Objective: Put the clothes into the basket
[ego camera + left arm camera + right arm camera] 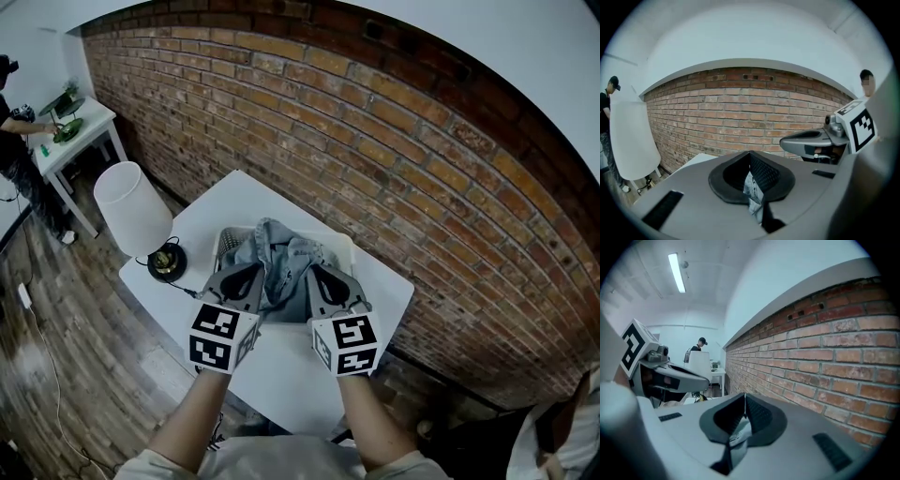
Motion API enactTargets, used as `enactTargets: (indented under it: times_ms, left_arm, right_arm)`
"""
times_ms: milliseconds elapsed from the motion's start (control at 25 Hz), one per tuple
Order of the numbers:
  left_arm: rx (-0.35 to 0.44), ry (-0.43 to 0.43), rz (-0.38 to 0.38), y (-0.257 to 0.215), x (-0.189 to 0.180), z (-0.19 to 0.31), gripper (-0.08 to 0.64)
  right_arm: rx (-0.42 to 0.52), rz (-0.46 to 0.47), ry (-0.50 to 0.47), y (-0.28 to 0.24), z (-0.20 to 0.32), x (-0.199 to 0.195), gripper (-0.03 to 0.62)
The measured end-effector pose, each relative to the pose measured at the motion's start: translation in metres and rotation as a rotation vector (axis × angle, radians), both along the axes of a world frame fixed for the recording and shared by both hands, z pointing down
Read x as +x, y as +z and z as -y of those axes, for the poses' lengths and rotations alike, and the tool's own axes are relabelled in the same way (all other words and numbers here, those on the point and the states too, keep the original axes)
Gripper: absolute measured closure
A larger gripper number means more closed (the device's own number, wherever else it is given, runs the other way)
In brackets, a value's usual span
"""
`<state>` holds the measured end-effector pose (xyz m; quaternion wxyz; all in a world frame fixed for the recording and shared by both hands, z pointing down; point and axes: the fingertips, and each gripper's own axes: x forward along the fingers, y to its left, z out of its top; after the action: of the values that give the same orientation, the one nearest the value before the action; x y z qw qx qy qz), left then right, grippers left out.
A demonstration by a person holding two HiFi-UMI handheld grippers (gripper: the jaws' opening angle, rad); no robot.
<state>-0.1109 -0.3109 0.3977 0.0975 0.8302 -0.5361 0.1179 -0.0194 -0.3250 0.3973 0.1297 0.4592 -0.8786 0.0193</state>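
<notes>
A light blue denim garment (277, 249) is heaped over a white basket (343, 243) on the white table (281, 370). My left gripper (249, 274) bites into the garment's near left side, and my right gripper (320, 276) bites into its near right side. In the left gripper view the jaws (750, 158) are shut with a fold of denim (753, 191) pinched between them. The right gripper view shows the same: shut jaws (744, 400) with pale denim (739, 437) caught between the pads. Most of the basket is hidden under the cloth.
A table lamp with a white shade (132, 208) and dark base stands on the table's left corner. A brick wall (394, 159) runs just behind the table. At the far left a person (13, 141) stands by a small white side table (82, 133).
</notes>
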Motion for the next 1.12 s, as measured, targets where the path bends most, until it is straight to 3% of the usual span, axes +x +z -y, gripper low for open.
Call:
enactTargets:
  times_ms: [600,1120]
  left_arm:
    - [0.255,0.022,0.019,-0.083,0.032,-0.087,0.551]
    - [0.318,-0.001,0.009,-0.099,0.045,-0.144,0.551]
  right_arm:
    - [0.237,0.031,0.006,-0.082,-0.083,0.009,0.584]
    - [0.334,0.089,0.009,-0.111,-0.146,0.021,0.584]
